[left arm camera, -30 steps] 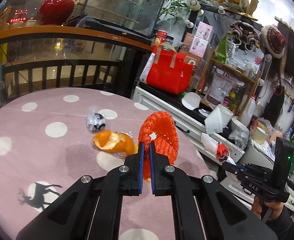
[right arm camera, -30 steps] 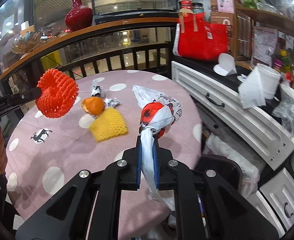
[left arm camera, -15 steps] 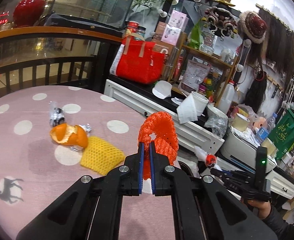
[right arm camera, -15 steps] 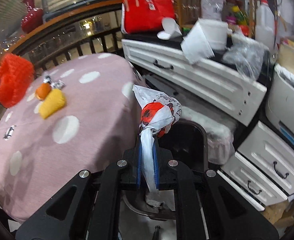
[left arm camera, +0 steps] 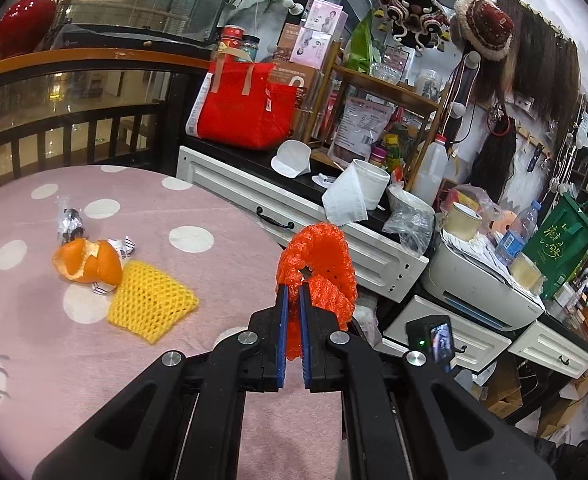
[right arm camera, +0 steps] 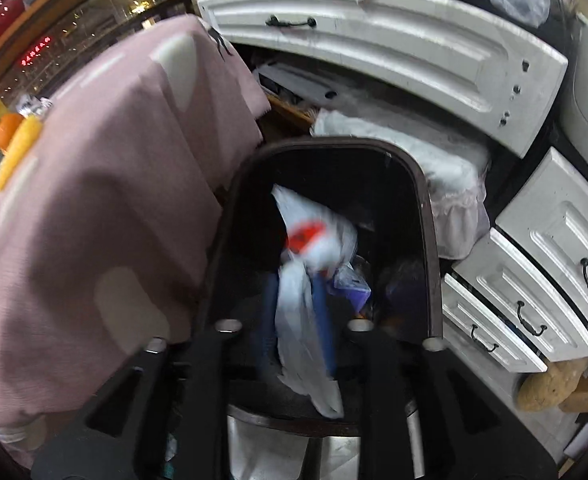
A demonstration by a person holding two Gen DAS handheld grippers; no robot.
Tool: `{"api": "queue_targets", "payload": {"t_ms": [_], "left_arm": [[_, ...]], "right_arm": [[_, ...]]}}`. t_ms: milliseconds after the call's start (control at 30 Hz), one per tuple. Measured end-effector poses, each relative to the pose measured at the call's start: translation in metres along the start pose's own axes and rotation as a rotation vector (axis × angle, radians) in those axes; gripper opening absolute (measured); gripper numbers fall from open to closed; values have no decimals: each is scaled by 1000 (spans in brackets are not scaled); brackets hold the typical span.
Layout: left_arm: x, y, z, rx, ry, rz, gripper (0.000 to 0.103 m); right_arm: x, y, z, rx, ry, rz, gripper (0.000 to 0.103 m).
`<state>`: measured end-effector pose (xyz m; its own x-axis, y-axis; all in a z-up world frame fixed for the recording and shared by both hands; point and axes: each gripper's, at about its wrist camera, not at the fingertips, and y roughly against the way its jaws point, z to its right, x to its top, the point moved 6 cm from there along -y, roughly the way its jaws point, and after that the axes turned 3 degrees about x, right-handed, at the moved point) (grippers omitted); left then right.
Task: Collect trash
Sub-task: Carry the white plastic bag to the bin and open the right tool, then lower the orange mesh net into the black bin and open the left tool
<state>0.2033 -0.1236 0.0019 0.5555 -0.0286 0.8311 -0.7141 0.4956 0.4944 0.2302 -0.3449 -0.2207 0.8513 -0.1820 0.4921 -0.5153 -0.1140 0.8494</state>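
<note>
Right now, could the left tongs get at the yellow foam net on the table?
Probably not yet. The path looks free: the yellow foam net lies uncovered on the table, touching only the orange peel. But the left tongs are shut on the red foam net.

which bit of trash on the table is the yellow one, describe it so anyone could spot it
On the round pink polka-dot tablecloth, find the curled orange peel. Touching its lower right lies the flat yellow foam fruit net. It alone is an open yellow mesh; the neighbouring wrappers are crumpled and shiny.

Colours on your table and in your bin
Pink tablecloth [left arm camera: 214,208] with white dots; yellow net [left arm camera: 150,306]; orange-red net [left arm camera: 318,260]; your white, red-printed bag [right arm camera: 314,240].
</note>
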Motion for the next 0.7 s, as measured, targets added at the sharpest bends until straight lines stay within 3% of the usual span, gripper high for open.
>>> {"api": "queue_targets", "payload": {"t_ms": [67,267,700], "left_arm": [[-2,-3,2,-5,-1,-8,6],[-4,-9,13,-26,-14,-25,6],[-25,-45,63,-120,-80,-111,6]], "right_arm": [[-3,-1,3,-10,-15,12,67],[-2,20,9,-16,-38,53,68],[4,114,36,-68,-80,223,71]]}}
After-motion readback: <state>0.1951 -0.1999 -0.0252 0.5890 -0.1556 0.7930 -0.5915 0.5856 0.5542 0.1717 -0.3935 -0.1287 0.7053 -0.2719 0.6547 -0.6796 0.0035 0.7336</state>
